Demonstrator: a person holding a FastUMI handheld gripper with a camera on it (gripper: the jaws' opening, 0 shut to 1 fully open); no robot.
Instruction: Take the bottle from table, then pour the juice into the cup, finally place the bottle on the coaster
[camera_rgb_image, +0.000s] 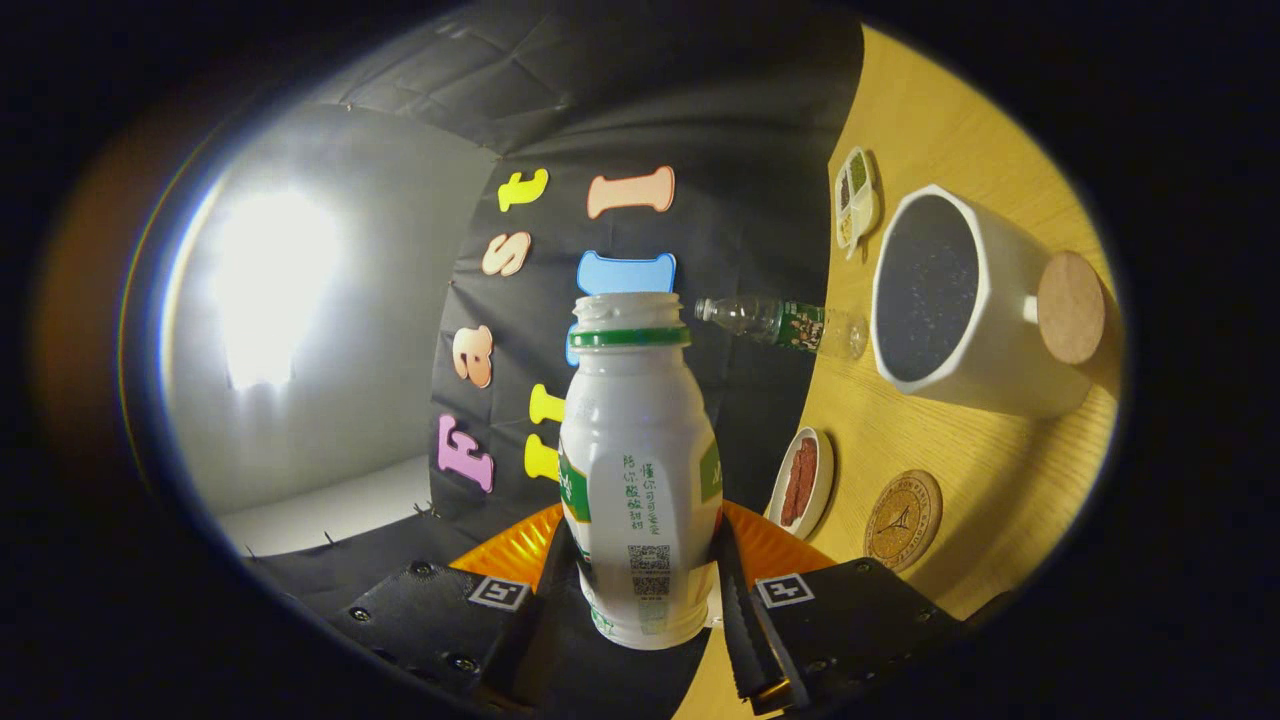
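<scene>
The gripper (645, 585) is clamped on the bottle (640, 480), one finger pressed against each side of its lower body, so the bottle stands between them and reaches out ahead of the camera. The whole view is rolled, with the wooden table (960, 130) running up one side. The bottle is opaque white plastic, smooth and slightly glossy, with a rounded shoulder, a waisted middle and a green ring under a threaded neck. Its mouth is open, with no cap on it. Green print and a small square code run down its label.

Beyond the bottle on the pale, fine-grained tabletop stands a white cup (975, 305), thick-walled with faceted sides and a dark speckled inside. A round cork disc (1070, 307) touches its far side. A round coaster (903, 520) of cork with an embossed pattern lies nearer the fingers. Beside it sits a small white oval dish (801, 482) holding something reddish-brown. A clear plastic water bottle (785, 325) with a green label stands near the cup, and a small divided dish (856, 197) sits further off.
</scene>
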